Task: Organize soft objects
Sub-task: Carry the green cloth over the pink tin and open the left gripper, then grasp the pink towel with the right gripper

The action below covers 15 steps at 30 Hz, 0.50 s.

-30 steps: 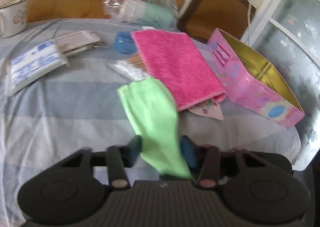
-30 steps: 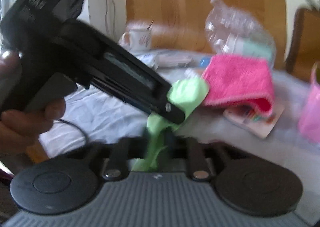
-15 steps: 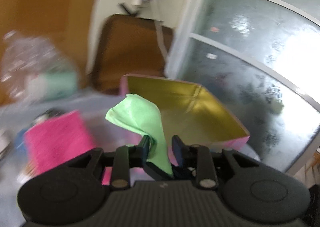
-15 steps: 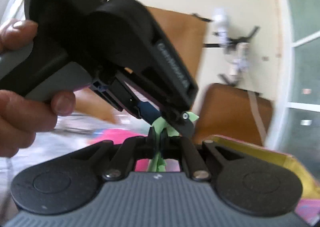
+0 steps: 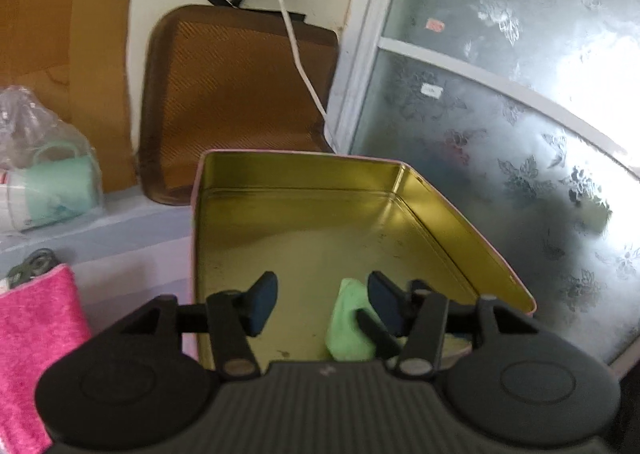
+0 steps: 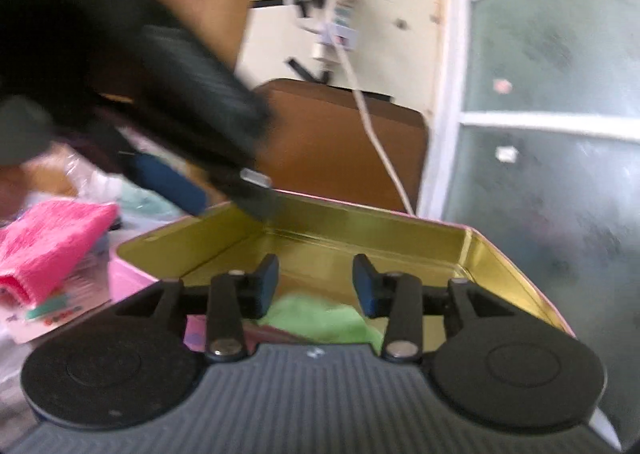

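Lying in the tin [image 5: 304, 174], green cloth [image 5: 348, 322] beneath both opening tools

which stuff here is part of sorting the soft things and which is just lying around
Part of the job:
- green cloth, lying in the tin
- pink towel, on the table
- open gold-lined tin

Just lying about:
- mint cup in a clear plastic bag
- brown chair back
- white charger cable
- printed card under the pink towel
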Each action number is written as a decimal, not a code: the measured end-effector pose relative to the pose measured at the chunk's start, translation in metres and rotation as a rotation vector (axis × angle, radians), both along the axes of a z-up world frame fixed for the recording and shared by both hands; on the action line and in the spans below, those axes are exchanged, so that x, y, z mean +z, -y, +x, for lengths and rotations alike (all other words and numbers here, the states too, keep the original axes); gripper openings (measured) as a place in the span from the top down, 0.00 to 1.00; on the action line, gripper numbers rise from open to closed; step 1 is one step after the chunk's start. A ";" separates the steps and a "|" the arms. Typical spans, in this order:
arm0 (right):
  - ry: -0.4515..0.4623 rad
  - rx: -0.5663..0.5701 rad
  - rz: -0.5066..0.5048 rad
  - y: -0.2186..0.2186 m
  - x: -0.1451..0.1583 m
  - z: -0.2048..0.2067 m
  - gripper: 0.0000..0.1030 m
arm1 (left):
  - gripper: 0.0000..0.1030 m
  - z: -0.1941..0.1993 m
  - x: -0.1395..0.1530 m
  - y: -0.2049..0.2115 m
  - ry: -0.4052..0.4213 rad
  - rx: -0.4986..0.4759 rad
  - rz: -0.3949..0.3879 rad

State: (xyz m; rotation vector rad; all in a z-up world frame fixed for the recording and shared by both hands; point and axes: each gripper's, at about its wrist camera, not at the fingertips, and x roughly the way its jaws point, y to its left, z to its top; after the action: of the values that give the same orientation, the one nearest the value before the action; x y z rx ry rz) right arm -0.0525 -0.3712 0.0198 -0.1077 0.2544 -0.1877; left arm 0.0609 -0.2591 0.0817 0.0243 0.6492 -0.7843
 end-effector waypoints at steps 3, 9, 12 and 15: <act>0.027 -0.072 0.056 0.007 0.000 -0.006 0.56 | 0.47 -0.001 0.006 -0.035 0.002 0.047 -0.052; 0.132 0.059 0.203 -0.022 0.018 -0.035 0.56 | 0.47 -0.006 -0.001 -0.135 0.030 0.244 -0.106; 0.061 0.271 0.251 -0.060 0.018 -0.034 0.56 | 0.47 -0.010 -0.015 -0.189 0.020 0.359 -0.109; -0.067 0.415 0.350 -0.092 0.008 -0.018 0.56 | 0.47 -0.010 -0.037 -0.236 -0.057 0.444 -0.117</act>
State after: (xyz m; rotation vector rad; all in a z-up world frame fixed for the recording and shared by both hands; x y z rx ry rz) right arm -0.0707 -0.2793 0.0279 0.1810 0.3218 0.2738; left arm 0.0510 -0.0230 0.0444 -0.2427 0.6315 -0.3936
